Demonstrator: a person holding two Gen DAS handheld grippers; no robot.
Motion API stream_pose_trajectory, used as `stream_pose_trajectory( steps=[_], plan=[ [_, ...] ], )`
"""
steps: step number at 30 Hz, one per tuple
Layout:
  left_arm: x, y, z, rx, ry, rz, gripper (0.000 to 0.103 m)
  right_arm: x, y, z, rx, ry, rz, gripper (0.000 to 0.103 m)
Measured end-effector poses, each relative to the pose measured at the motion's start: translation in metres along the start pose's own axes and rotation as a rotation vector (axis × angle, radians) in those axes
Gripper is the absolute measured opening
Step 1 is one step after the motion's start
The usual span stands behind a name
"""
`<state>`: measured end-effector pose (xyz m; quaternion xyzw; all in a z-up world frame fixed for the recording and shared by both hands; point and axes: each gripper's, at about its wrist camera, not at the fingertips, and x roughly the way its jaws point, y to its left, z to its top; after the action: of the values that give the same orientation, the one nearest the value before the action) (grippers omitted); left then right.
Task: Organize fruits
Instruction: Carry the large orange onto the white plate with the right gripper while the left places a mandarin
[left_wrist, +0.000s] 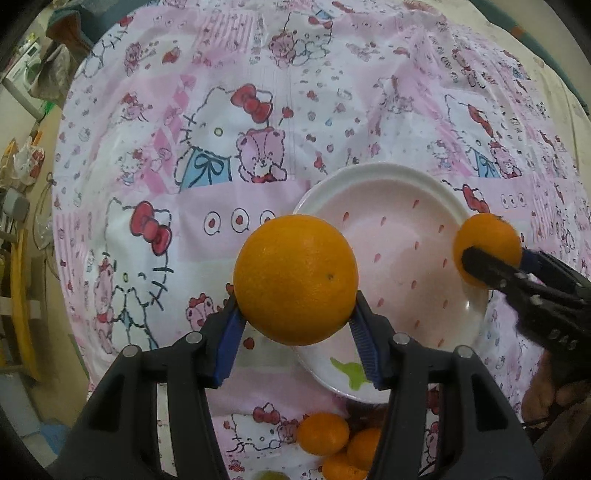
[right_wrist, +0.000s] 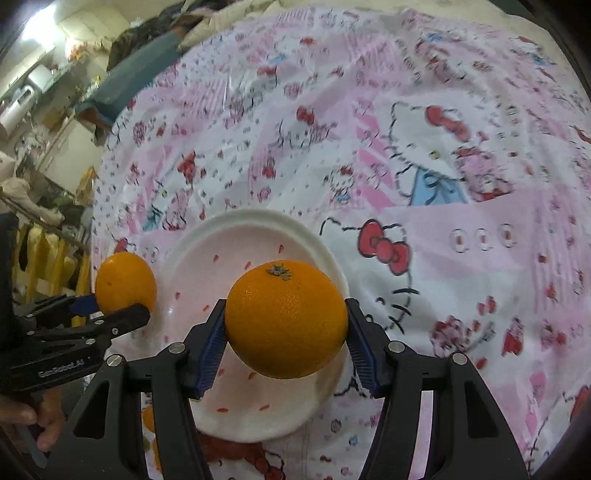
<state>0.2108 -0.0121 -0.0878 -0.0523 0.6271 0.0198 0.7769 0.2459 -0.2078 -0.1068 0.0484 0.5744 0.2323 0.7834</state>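
Over a desk (left_wrist: 258, 206) draped in pink cartoon cloth, my left hand-held gripper (left_wrist: 295, 328) clamps one orange (left_wrist: 295, 284) beside the plate (left_wrist: 406, 258); my right hand-held gripper (right_wrist: 286, 343) grips another orange (right_wrist: 286, 319) above it.

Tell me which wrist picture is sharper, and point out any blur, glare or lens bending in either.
Left wrist view: sharper, the tablecloth print crisp, a small glint on the plate rim, edges bowed by the fisheye. Right wrist view: tablecloth print smeared by motion blur, though the orange in the right gripper stays sharp; a bright lamp flares at top left, with the same bowing and dark corners.
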Motion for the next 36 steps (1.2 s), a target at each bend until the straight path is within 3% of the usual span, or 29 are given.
stream_pose_trajectory(
  steps=[14,15,17,28,36],
  plan=[
    [0.007,0.005,-0.002,-0.006,0.004,-0.019,0.051,0.024,0.005,0.006,0.004,0.054,0.036,0.066],
    [0.006,0.004,-0.002,-0.004,0.002,-0.015,0.051,0.021,0.003,0.006,0.013,0.043,0.053,0.069],
    [0.006,0.003,-0.002,0.000,-0.007,-0.013,0.051,0.013,0.002,0.008,0.021,0.000,0.044,0.085],
    [0.006,-0.012,0.003,0.028,-0.041,-0.055,0.051,-0.050,-0.033,0.013,0.128,-0.170,0.016,0.085],
    [0.016,-0.032,0.014,0.049,-0.038,-0.154,0.051,-0.063,-0.046,0.007,0.165,-0.182,0.026,0.086]
  ],
)
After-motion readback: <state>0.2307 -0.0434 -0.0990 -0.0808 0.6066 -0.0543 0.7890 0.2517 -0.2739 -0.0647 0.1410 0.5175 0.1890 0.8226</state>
